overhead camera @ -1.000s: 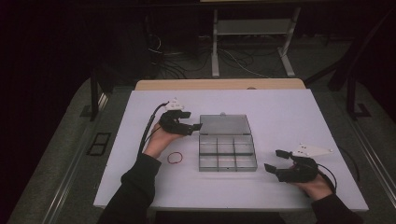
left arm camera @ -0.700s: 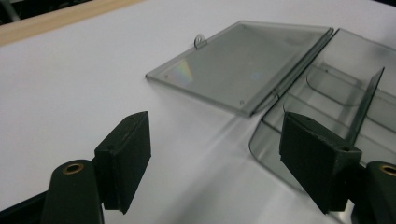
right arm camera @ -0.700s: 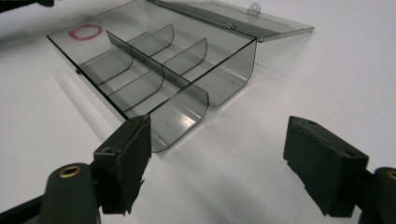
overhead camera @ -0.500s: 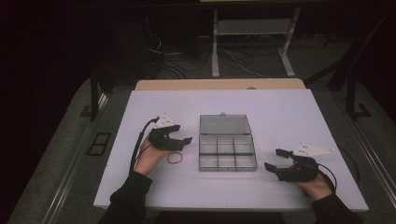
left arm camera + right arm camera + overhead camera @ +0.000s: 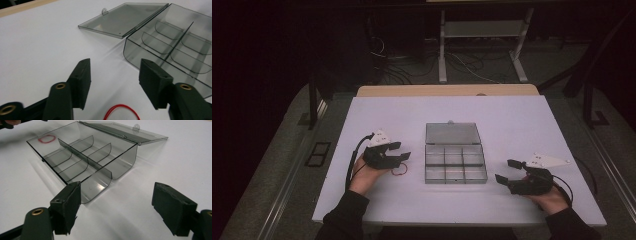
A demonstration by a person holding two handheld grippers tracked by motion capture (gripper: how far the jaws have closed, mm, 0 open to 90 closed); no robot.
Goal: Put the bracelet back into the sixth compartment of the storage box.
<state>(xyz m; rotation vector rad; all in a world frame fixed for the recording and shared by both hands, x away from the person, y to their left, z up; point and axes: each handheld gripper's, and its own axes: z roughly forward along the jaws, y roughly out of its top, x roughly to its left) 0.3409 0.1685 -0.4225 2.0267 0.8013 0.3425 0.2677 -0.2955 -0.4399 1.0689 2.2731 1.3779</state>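
A clear grey compartment box [image 5: 455,162] stands mid-table with its lid [image 5: 452,133] folded flat behind it. A red rubber band [image 5: 399,171] lies on the white table left of the box. My left gripper [image 5: 402,151] hovers just over the band, open, and its jaws have just been closing with nothing pressed between them. In the left gripper view the band [image 5: 122,111] lies low between the jaws of the left gripper [image 5: 115,67], with the box [image 5: 170,42] ahead on the right. My right gripper [image 5: 504,170] rests open right of the box. The right gripper [image 5: 117,195] faces a box corner [image 5: 82,157].
The white table top [image 5: 512,120] has free room on all sides of the box. A wooden strip [image 5: 447,90] runs along the far edge. Beyond it stand a metal frame [image 5: 482,30] and floor cables. Cables trail from both grippers.
My left gripper has come back toward the near edge, from beside the lid to over the red band, and its jaws stand narrower. The right gripper has not moved.
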